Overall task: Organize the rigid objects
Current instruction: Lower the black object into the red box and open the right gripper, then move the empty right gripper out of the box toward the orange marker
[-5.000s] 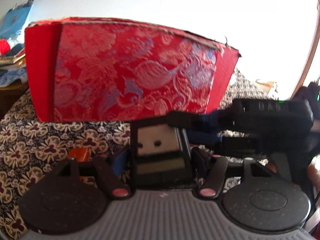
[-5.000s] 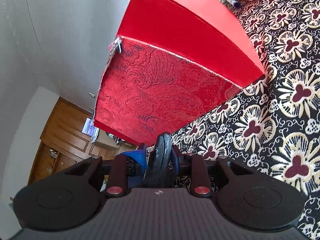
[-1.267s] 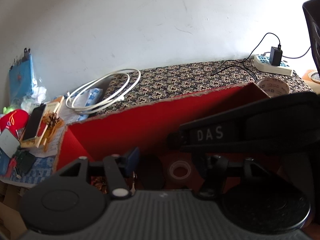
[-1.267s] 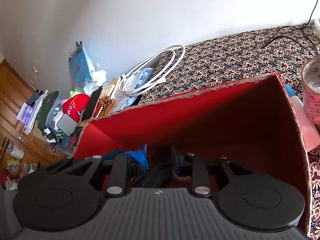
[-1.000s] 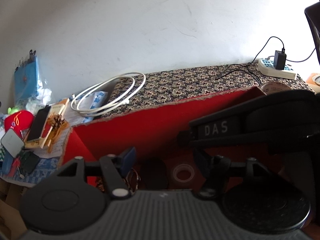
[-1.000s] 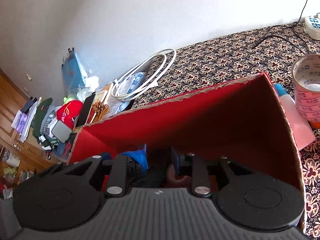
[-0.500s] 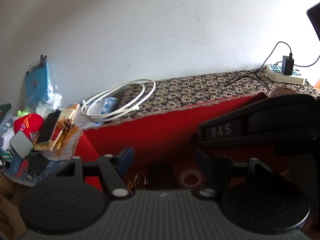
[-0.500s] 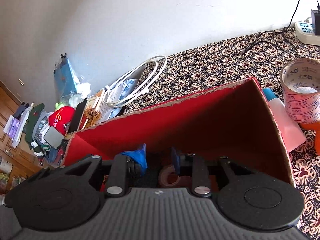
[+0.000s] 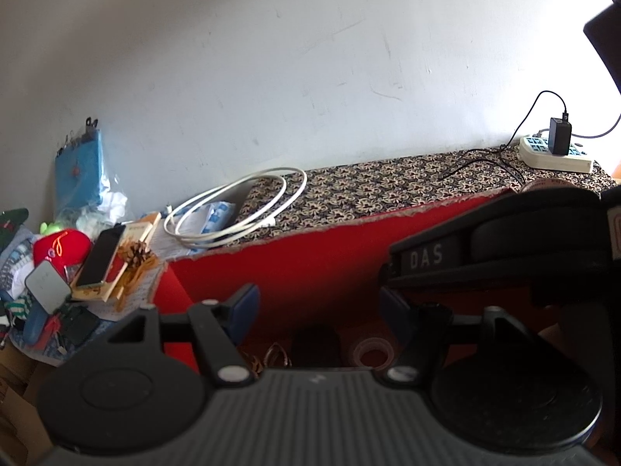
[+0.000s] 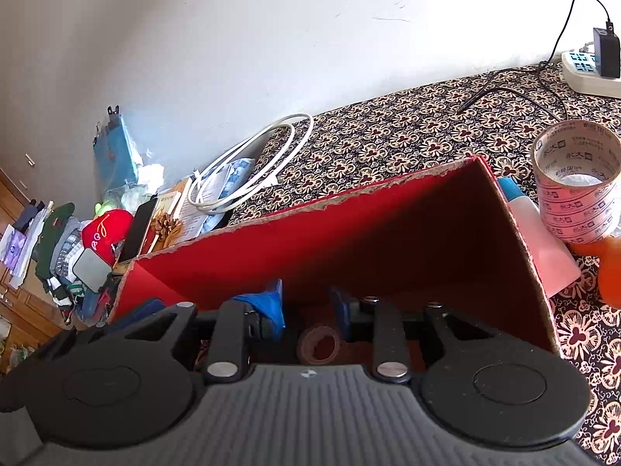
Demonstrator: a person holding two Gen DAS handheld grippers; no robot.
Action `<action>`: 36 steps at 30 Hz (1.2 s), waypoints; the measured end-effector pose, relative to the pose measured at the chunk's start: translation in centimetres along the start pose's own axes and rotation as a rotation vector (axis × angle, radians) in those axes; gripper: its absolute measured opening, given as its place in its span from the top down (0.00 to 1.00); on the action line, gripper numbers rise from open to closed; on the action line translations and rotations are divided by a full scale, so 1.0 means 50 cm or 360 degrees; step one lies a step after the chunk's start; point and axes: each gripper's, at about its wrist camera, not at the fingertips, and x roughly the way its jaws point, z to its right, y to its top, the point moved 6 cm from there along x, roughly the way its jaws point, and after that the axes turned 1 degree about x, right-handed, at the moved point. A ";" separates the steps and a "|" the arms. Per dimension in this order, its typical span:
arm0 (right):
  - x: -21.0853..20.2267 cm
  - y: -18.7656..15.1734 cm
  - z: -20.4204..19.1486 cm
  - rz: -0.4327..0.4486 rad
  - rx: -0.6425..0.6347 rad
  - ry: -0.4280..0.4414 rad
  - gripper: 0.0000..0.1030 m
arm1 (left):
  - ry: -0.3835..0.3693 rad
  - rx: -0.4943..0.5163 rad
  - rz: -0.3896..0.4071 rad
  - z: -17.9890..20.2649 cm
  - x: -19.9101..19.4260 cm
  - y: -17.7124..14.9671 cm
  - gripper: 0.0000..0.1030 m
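On the floral-patterned surface (image 10: pixel 407 136) stands an open red box (image 10: pixel 349 240) holding a small tape roll (image 10: pixel 318 343), beside a large tape roll (image 10: pixel 574 182); both the left gripper (image 9: pixel 316 303) and right gripper (image 10: pixel 306 303) hang inside with jaws spread, empty.

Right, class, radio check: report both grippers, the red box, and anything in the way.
Left gripper open, empty. Right gripper open, empty, over small tape roll in red box. Large tape roll outside box; nothing blocking.

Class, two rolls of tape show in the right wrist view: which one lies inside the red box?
The small brown tape roll, on the red box floor between the right gripper's fingers. The large printed tape roll stands outside.
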 end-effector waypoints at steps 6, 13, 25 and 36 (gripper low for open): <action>-0.005 0.000 -0.003 0.0041 -0.0020 -0.0012 0.88 | 0.0029 0.0018 0.0033 0.003 -0.004 0.001 0.29; -0.013 0.003 -0.008 0.0120 -0.0060 0.0003 0.88 | 0.0069 0.0007 0.0044 0.000 -0.006 0.002 0.28; -0.106 -0.011 -0.027 0.0337 -0.0181 0.0122 0.87 | 0.0124 0.0054 0.0273 0.006 -0.176 -0.019 0.19; -0.231 -0.111 -0.024 0.0423 -0.0169 0.0498 0.86 | 0.0092 -0.0020 0.0249 0.003 -0.275 -0.137 0.18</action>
